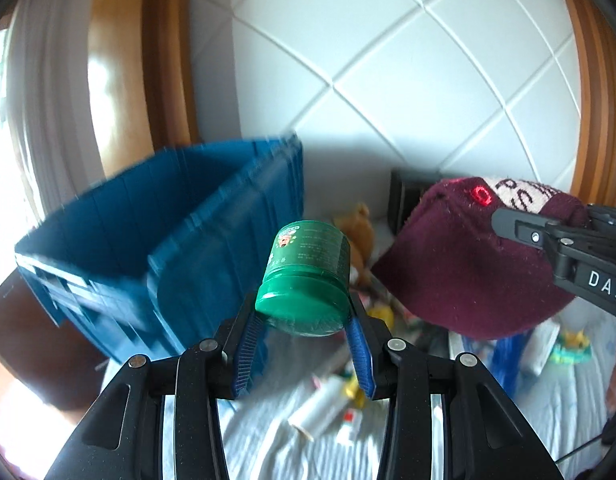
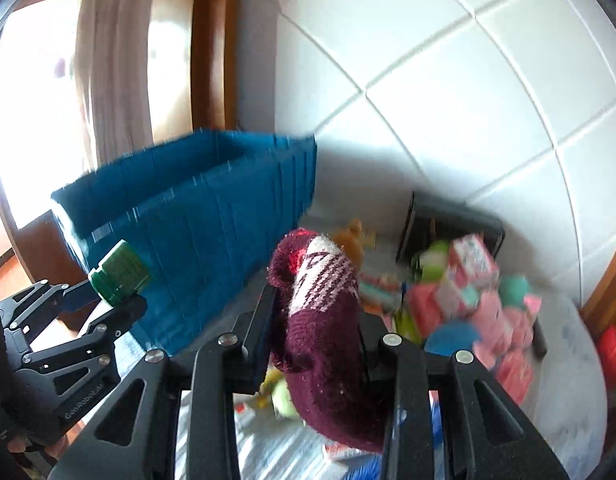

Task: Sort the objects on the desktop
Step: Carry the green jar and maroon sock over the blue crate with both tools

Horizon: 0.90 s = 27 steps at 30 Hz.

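The left gripper (image 1: 303, 312) is clamped at a middling width on the lid end of a green jar (image 1: 308, 276), which sticks out forward and a little up from the blue pads, while the right gripper (image 2: 320, 336) is pinched tight on a maroon knitted hat (image 2: 324, 344) that bulges above the fingertips and sags below them. Both loads hang clear of the cluttered white cloth (image 1: 275, 432) – lifted, I judge, for carrying to the blue crate (image 1: 155, 240). The crate stands just ahead and left of the jar – farther left of the hat.
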Each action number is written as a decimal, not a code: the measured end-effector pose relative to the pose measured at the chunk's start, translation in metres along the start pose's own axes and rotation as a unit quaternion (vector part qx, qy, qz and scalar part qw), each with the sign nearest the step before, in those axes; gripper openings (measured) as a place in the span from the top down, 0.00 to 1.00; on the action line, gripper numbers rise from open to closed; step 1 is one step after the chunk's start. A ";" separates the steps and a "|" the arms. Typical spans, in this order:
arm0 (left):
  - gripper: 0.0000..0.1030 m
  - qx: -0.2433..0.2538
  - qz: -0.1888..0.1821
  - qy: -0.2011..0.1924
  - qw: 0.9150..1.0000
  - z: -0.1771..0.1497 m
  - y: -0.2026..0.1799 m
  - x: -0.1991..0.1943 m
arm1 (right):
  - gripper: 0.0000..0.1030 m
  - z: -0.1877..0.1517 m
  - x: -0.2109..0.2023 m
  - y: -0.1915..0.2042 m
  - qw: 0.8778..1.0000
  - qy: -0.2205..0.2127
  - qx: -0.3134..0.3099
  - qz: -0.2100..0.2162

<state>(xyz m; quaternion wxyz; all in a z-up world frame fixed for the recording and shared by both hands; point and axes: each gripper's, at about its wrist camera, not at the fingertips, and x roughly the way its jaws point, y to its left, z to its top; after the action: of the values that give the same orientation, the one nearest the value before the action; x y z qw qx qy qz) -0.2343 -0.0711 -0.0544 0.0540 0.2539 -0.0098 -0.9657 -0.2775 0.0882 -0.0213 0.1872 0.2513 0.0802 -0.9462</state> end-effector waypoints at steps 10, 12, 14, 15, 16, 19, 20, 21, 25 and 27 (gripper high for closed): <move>0.61 -0.029 0.051 -0.058 0.997 0.070 0.102 -0.006 | 0.69 0.112 -0.002 0.074 0.995 -0.096 -0.026 0.029; 0.61 -0.030 0.063 -0.055 0.996 0.078 0.130 0.002 | 0.69 0.132 0.003 0.099 0.992 -0.114 -0.032 0.042; 0.61 -0.031 0.073 -0.050 0.996 0.083 0.152 0.010 | 0.69 0.148 0.011 0.125 0.990 -0.126 -0.035 0.057; 0.61 -0.031 0.078 -0.046 0.995 0.086 0.165 0.014 | 0.69 0.155 0.016 0.137 0.989 -0.130 -0.036 0.064; 0.61 -0.032 0.082 -0.040 0.995 0.088 0.178 0.020 | 0.69 0.160 0.023 0.148 0.988 -0.130 -0.037 0.071; 0.61 -0.034 0.096 -0.023 0.995 0.092 0.215 0.037 | 0.69 0.173 0.043 0.180 0.987 -0.127 -0.039 0.087; 0.61 -0.036 0.098 -0.018 0.994 0.092 0.225 0.043 | 0.69 0.175 0.050 0.191 0.988 -0.121 -0.040 0.091; 0.61 -0.038 0.100 -0.014 0.994 0.093 0.235 0.048 | 0.69 0.178 0.057 0.201 0.988 -0.116 -0.041 0.096; 0.61 -0.048 0.103 0.005 0.993 0.095 0.271 0.068 | 0.69 0.184 0.089 0.239 0.989 -0.091 -0.046 0.106; 0.61 -0.050 0.103 0.013 0.993 0.094 0.283 0.076 | 0.69 0.186 0.100 0.251 0.990 -0.082 -0.048 0.106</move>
<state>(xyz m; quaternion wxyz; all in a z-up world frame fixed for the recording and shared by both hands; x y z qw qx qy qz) -0.3180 -0.3615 0.0039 0.1658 0.2611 0.0137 -0.9509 -0.3418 -0.2192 0.0733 0.3042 0.1708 0.0833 -0.9335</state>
